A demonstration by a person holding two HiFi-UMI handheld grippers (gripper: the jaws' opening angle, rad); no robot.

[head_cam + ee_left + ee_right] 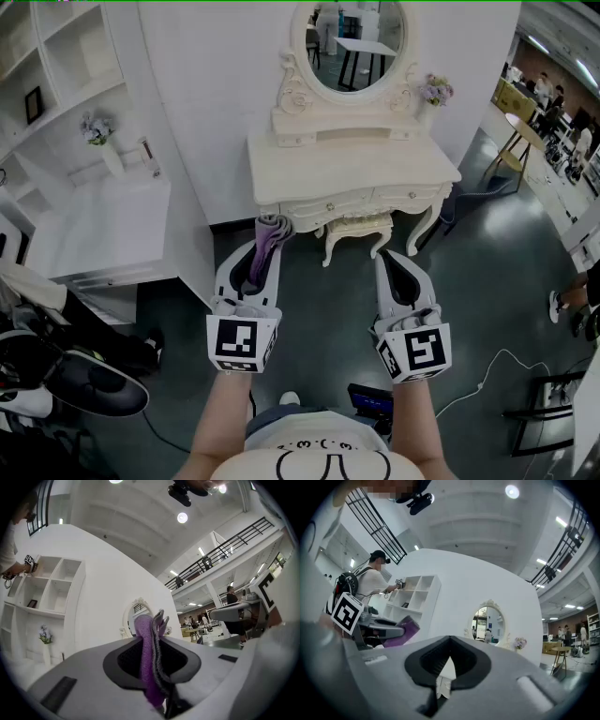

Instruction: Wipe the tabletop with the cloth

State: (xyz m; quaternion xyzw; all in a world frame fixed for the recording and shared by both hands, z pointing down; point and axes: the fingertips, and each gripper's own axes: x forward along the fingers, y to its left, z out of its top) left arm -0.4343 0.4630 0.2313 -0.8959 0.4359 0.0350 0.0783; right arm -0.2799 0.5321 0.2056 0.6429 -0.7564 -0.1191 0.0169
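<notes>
Your cloth [147,663] is purple on one side and grey on the other, folded into a narrow upright strip whose end pokes past the tips. Your left tongs [262,248] are clamped tight on it, held in the air short of the cream tabletop [347,173]. Your right tongs [449,641] seem closed tip to tip, holding nothing.

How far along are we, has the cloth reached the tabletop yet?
Done: the cloth is clamped in the left gripper. In hand: both grippers are held short of the tabletop; the right gripper is shut and empty. Left: all the wiping; the cloth is not touching it.
</notes>
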